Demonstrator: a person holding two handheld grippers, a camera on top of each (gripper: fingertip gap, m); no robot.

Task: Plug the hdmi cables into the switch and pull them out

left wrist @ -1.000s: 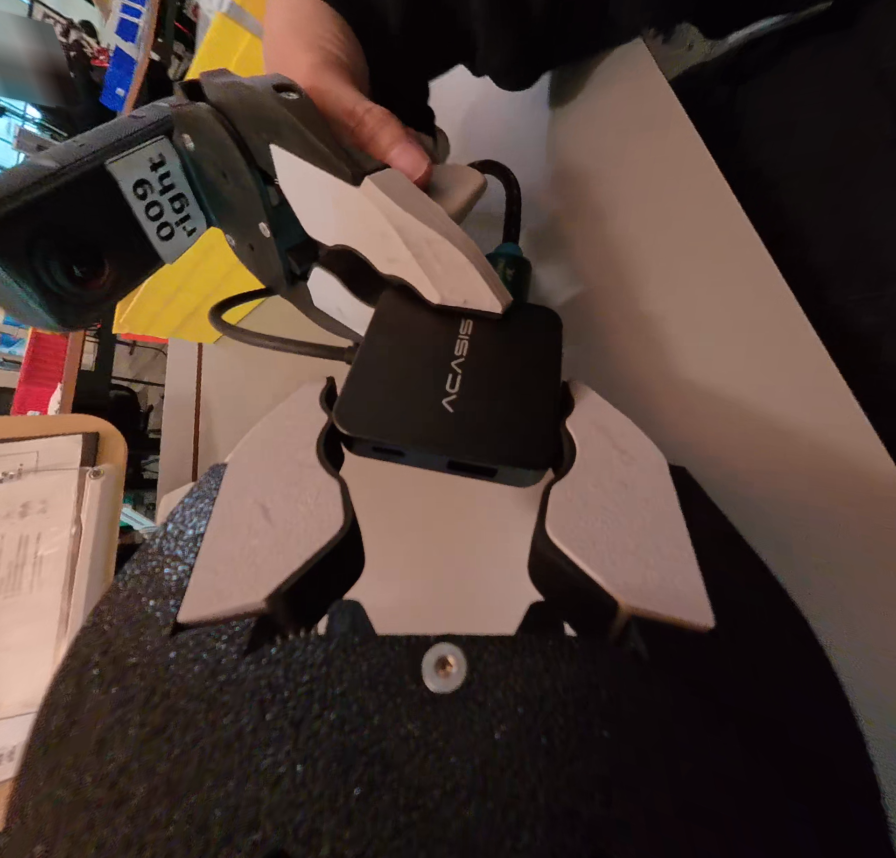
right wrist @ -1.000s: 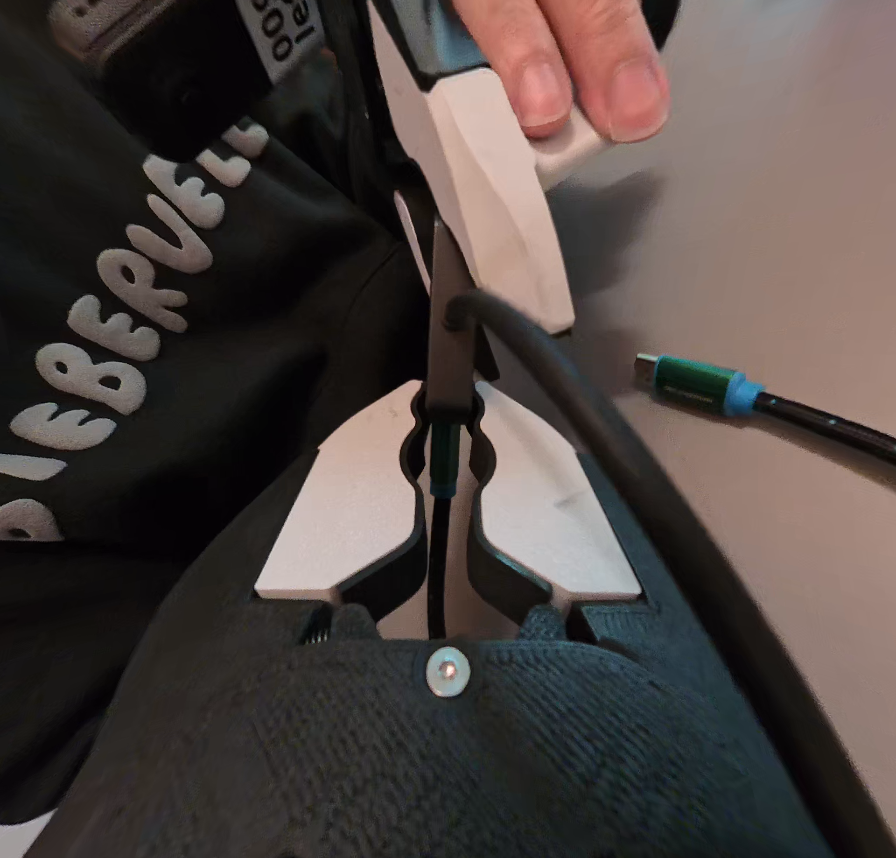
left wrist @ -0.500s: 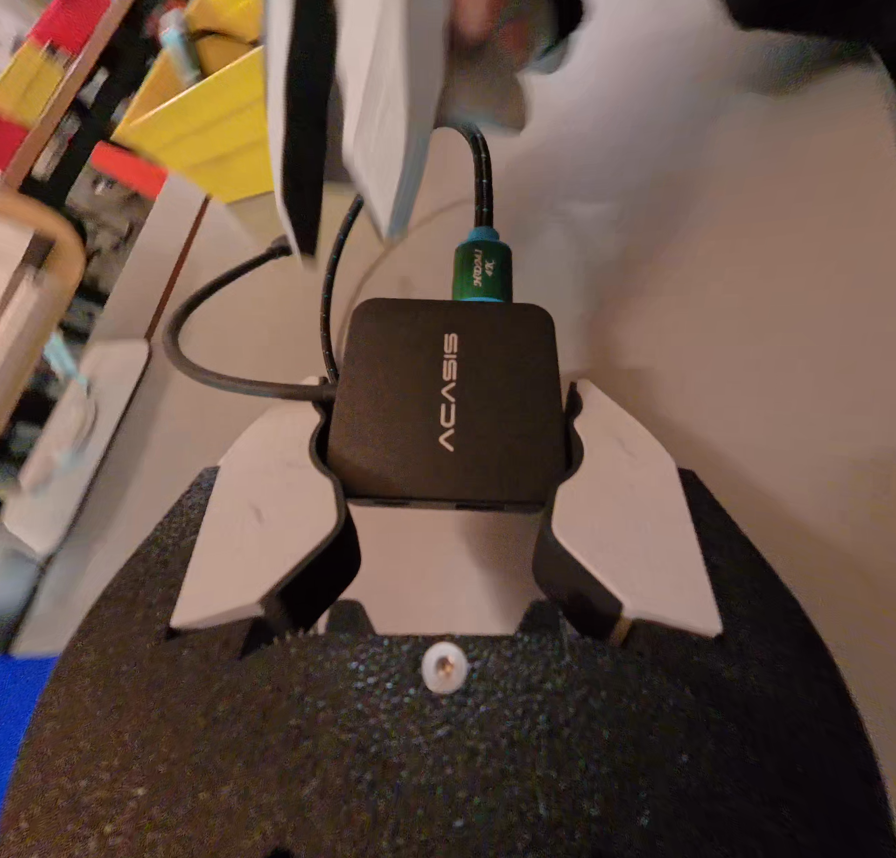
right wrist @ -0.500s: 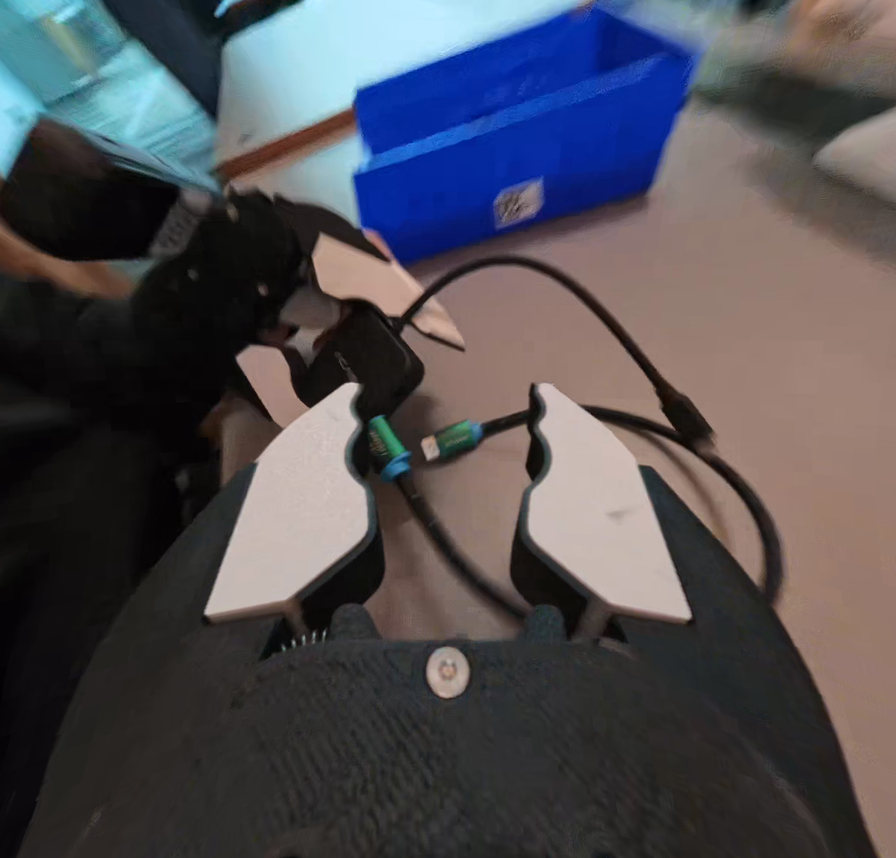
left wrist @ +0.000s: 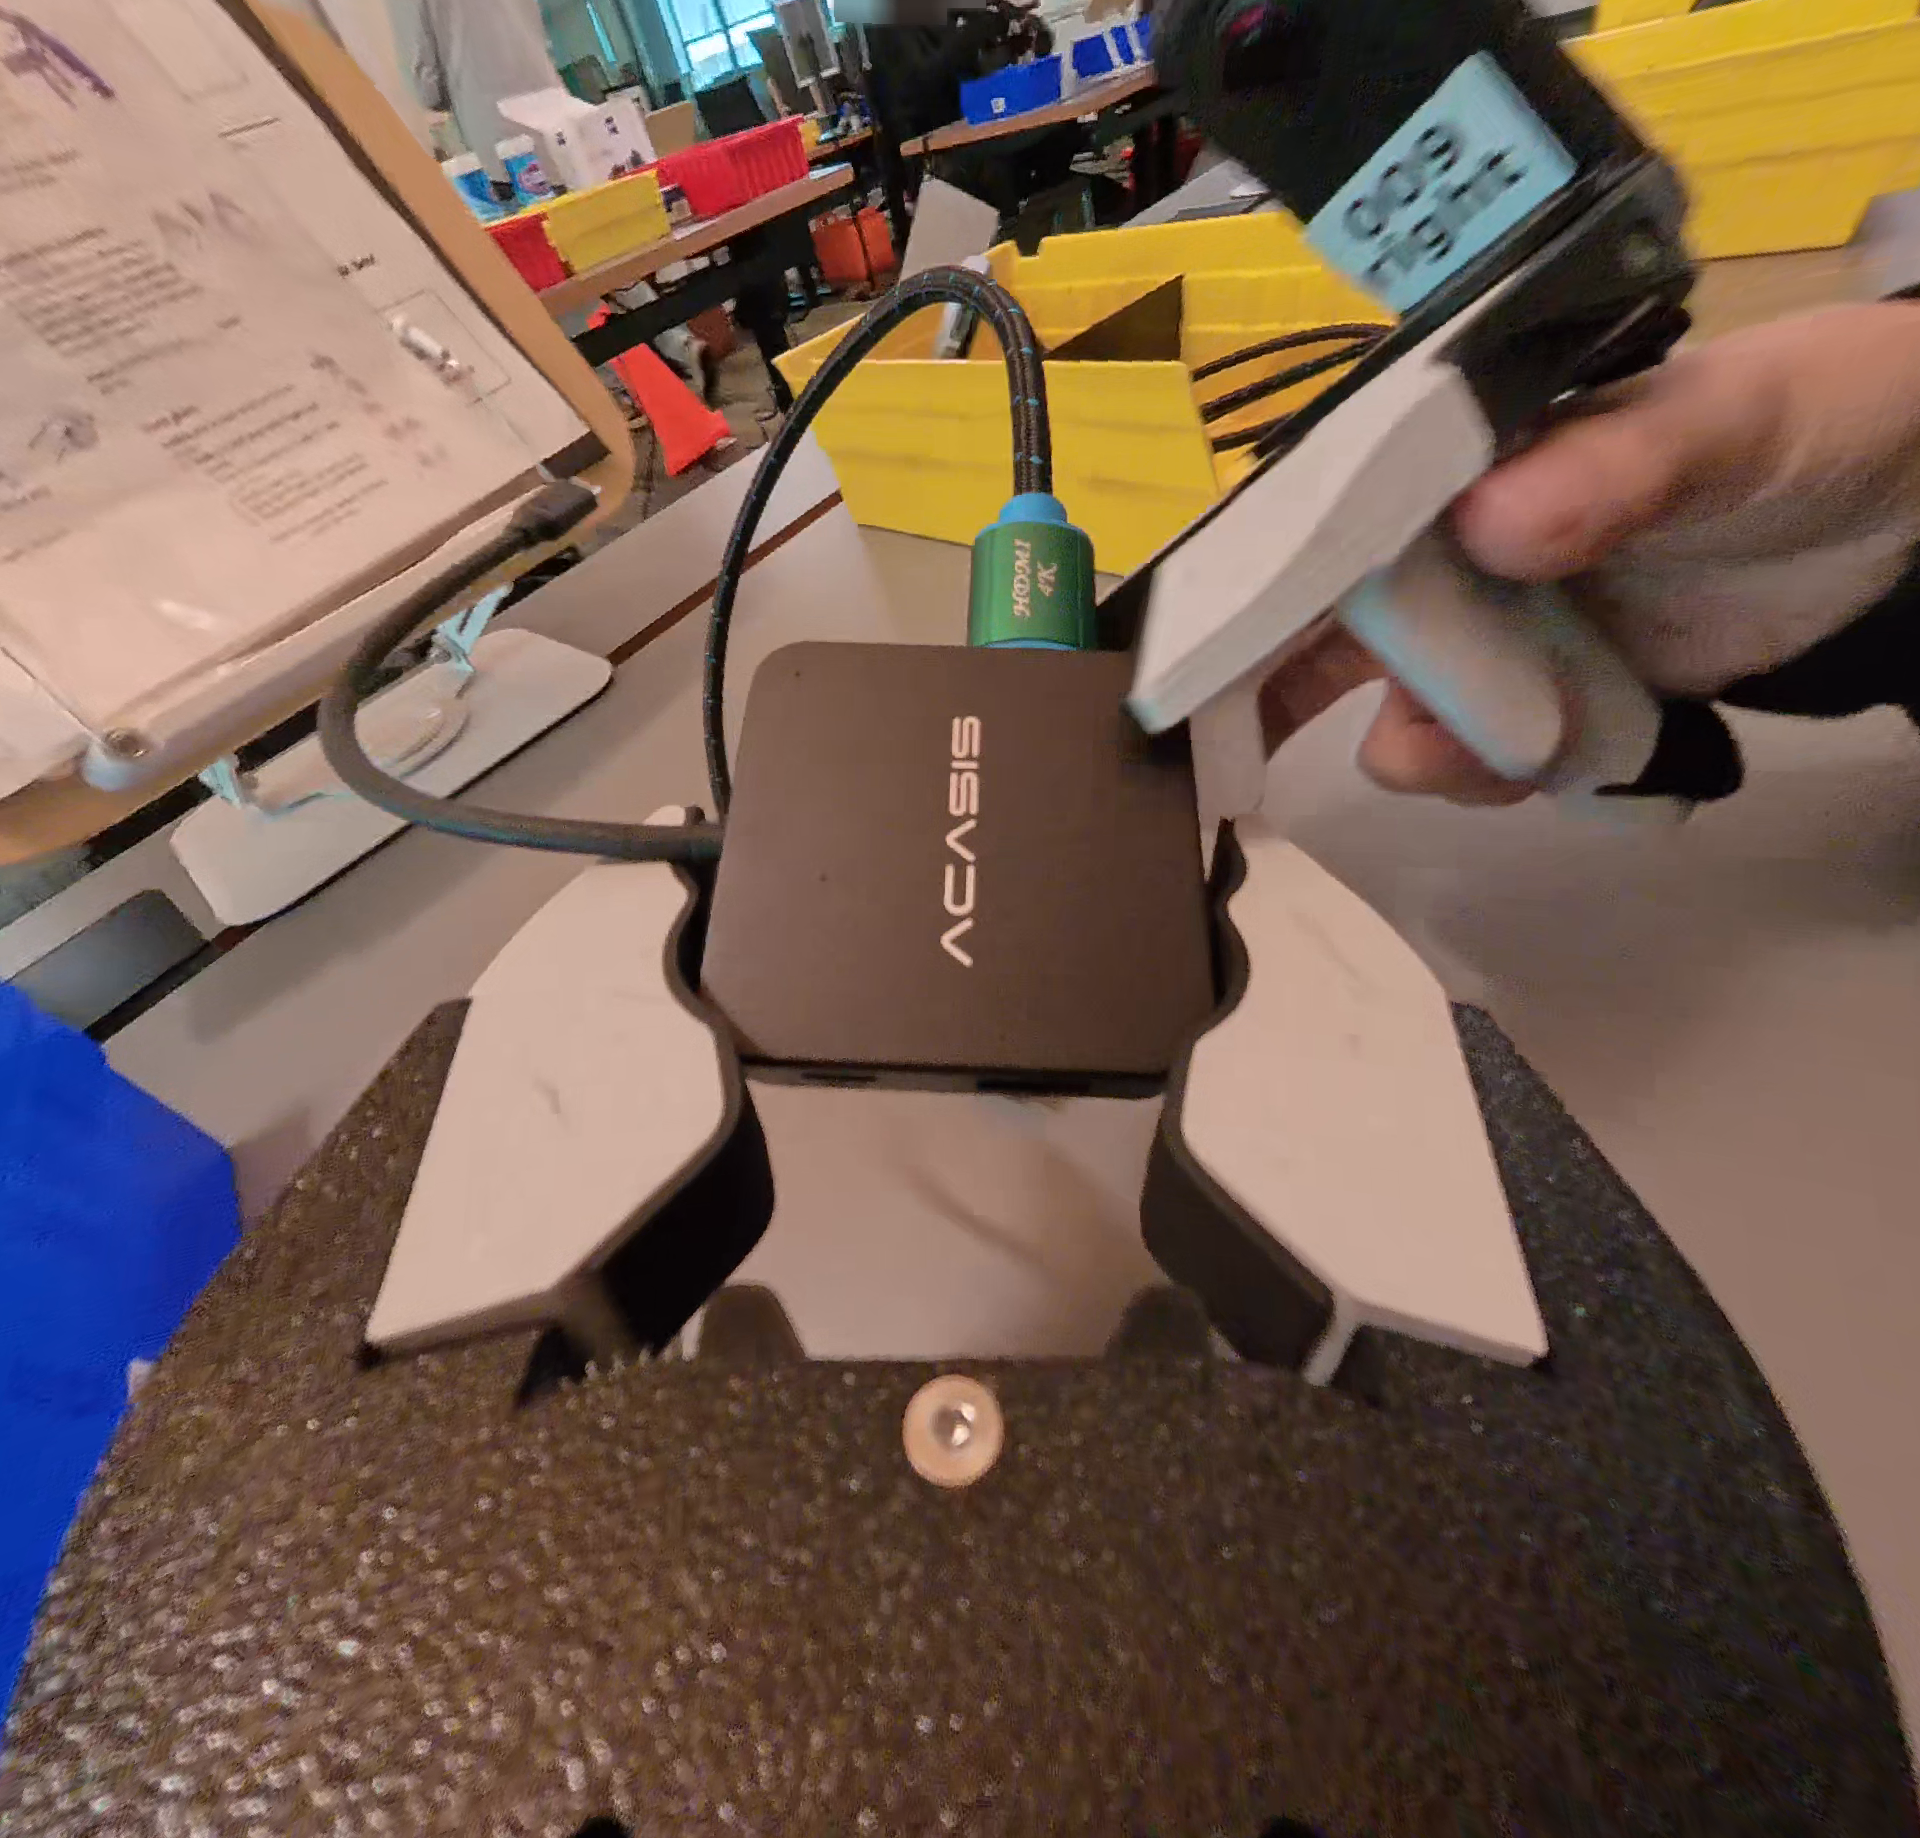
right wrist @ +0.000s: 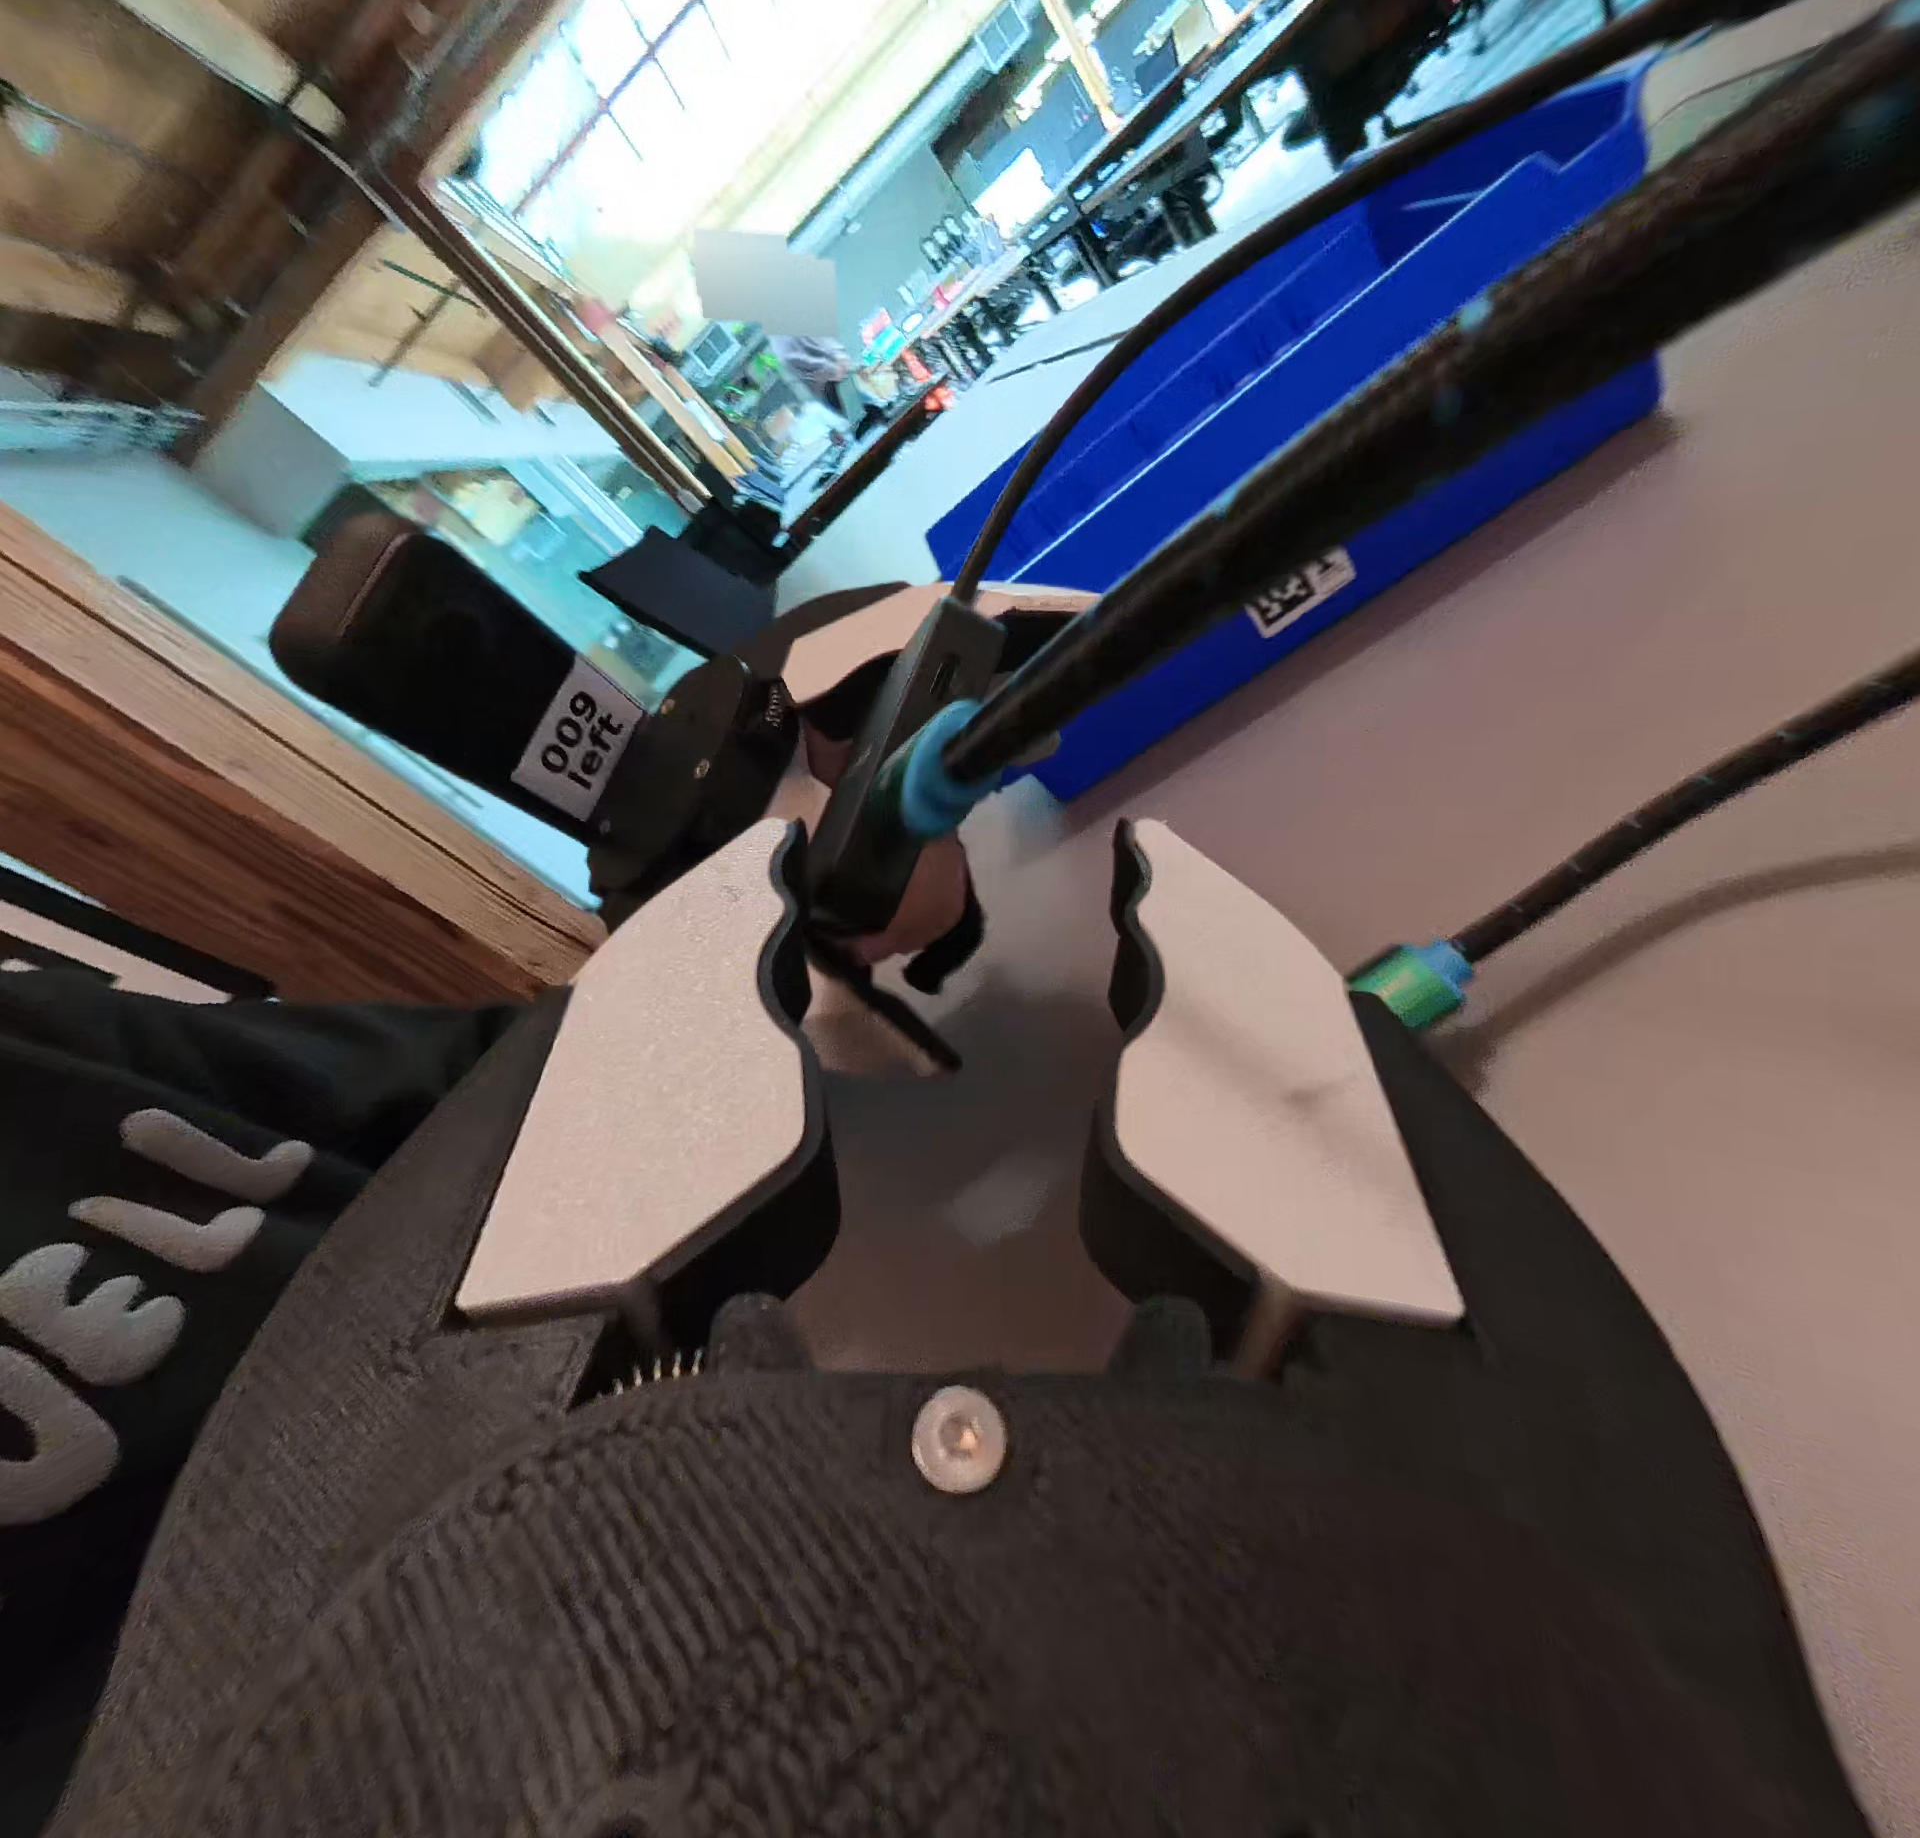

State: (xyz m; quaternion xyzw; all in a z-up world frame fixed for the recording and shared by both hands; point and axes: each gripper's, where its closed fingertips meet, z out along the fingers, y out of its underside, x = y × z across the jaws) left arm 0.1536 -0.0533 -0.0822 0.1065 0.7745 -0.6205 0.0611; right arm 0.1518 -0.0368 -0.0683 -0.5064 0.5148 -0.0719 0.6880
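On the far left a paper board [left wrist: 239, 334] stood on the table [left wrist: 1558, 957]. Next to it, the left gripper [left wrist: 956, 905] squeezed the black switch [left wrist: 956, 853] from both sides and held it up off the table. A thin black cord [left wrist: 436, 770] ran out of the switch's left side.

One green plug [left wrist: 1029, 573] sat pushed into the far edge of the switch. A second ago the right gripper [right wrist: 956, 915] was pinched on that plug. Now it had let go and pulled back, and its fingers [right wrist: 665, 1061] were spread wide with nothing between them. So the first cable looked plugged in.

To the right, the second green plug [right wrist: 1413, 988] lay loose on the table, just beside the right gripper. A blue bin [right wrist: 1351, 417] sat behind it. That plug likely came next. After that, both still had to be pulled out.
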